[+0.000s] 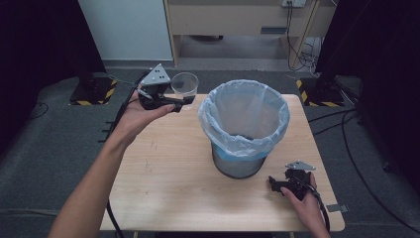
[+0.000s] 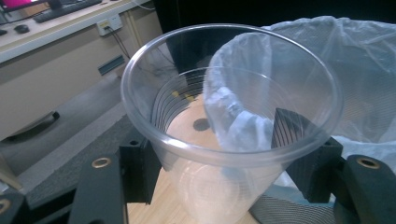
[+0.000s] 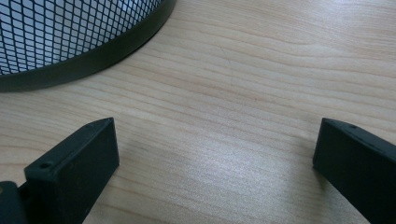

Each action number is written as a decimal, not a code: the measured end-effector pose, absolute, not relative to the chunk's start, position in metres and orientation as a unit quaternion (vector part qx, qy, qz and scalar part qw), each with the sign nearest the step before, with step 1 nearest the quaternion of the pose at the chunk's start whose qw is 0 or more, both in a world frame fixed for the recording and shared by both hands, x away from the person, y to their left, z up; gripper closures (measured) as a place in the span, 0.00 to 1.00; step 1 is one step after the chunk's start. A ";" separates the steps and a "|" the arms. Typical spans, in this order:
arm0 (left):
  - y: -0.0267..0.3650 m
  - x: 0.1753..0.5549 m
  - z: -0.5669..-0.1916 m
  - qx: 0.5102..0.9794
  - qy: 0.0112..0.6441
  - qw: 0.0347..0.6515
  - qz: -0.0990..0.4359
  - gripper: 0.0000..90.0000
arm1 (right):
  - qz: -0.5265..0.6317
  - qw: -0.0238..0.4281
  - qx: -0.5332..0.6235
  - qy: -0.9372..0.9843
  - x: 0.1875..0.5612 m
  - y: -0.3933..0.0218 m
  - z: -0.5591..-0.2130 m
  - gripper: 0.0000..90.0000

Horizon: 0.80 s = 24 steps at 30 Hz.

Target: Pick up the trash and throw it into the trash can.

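Clear plastic cup (image 2: 229,121): being held upright off the wooden table (image 1: 168,168) by the left gripper (image 1: 185,100), jaws clamping its sides, just beside the lined mesh bin (image 1: 243,126). Right gripper (image 1: 273,182): resting low on the table near the bin's base, jaws standing wide apart, gripping nothing.

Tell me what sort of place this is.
Probably an office or lab corner set up for recording. A small wooden table stands on grey carpet, a desk with a keyboard and a wall socket stands behind it, and black stands rest on hazard-striped bases.
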<state>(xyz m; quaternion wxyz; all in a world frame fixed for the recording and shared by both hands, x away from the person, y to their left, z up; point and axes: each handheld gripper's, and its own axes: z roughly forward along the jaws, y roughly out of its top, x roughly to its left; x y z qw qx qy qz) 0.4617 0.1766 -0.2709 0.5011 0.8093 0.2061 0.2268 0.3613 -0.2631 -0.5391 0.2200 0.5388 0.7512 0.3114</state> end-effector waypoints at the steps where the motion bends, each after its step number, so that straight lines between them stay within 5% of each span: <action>1: 0.176 0.462 -0.271 0.810 0.204 0.502 0.225 0.39 | 0.311 0.220 0.539 0.751 0.361 -0.263 -0.539 0.00; 24: 0.134 0.457 -0.239 0.816 0.168 0.504 0.226 0.38 | 0.313 0.222 0.538 0.750 0.361 -0.263 -0.539 0.00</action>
